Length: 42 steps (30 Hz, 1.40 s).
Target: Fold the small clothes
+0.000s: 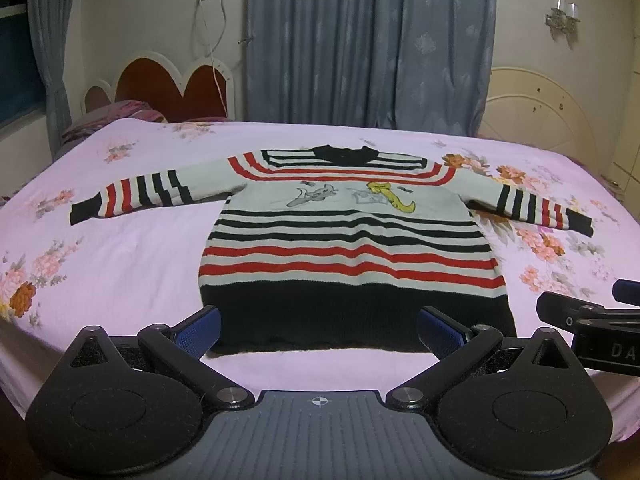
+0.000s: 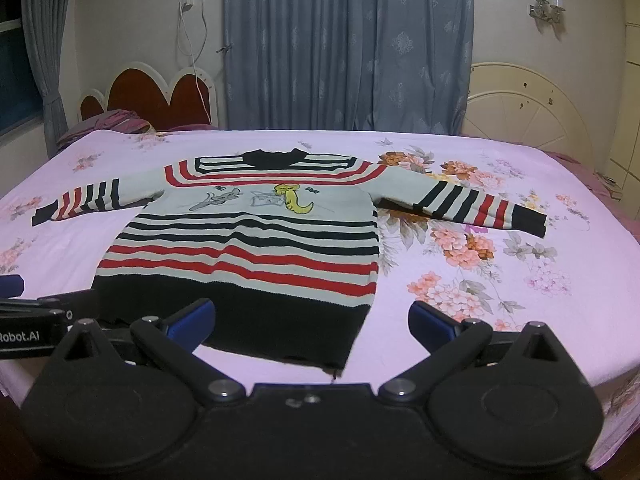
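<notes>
A small striped sweater (image 1: 348, 236) is lying flat, front side up, on a pink floral bedsheet (image 1: 120, 264). Both sleeves are extending straight out to the sides, and the black hem band is facing the cameras, close to the near edge of the bed. The collar is pointing toward the blue curtain (image 1: 368, 40) behind the bed.

Bare sheet is surrounding the garment on every side. The widest clear areas are lying beyond each sleeve cuff and between each sleeve and the near edge. A narrow strip of sheet is separating the hem from the near edge. A red headboard (image 1: 168, 84) is standing at the far left corner, well apart from the sweater.

The left gripper (image 1: 320, 326) is hovering over the near edge with its jaws standing wide apart. Its blue pads (image 1: 200, 326) are flanking the hem band and are gripping nothing.

The right gripper (image 2: 310, 320) is hovering over the hem's right corner, jaws likewise spread wide and empty. Contact with the fabric cannot be determined for either gripper.
</notes>
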Motion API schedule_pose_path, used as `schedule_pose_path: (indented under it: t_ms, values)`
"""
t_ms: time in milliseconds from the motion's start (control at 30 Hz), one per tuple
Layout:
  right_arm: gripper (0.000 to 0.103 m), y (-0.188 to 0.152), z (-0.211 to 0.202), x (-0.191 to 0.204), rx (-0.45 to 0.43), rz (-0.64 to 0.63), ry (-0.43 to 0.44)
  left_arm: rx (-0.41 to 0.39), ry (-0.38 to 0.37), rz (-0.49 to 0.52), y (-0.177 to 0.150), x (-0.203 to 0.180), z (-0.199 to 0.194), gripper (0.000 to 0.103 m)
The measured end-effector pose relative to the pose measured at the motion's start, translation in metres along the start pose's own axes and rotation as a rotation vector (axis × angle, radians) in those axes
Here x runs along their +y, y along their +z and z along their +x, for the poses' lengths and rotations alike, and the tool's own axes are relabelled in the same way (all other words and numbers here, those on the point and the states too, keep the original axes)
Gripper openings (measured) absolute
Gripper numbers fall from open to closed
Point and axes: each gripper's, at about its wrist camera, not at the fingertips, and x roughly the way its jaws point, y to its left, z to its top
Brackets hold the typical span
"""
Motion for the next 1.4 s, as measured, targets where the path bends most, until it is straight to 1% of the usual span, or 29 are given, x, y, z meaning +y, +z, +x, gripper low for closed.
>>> schedule_pose_path:
  t_ms: [1400]
  values:
    - [0.102, 0.0054, -0.002, -0.0004, -0.005, 0.006, 0.002, -0.013, 0.014, 0.017, 0.0054, -0.0014, 0.0044, 0.103]
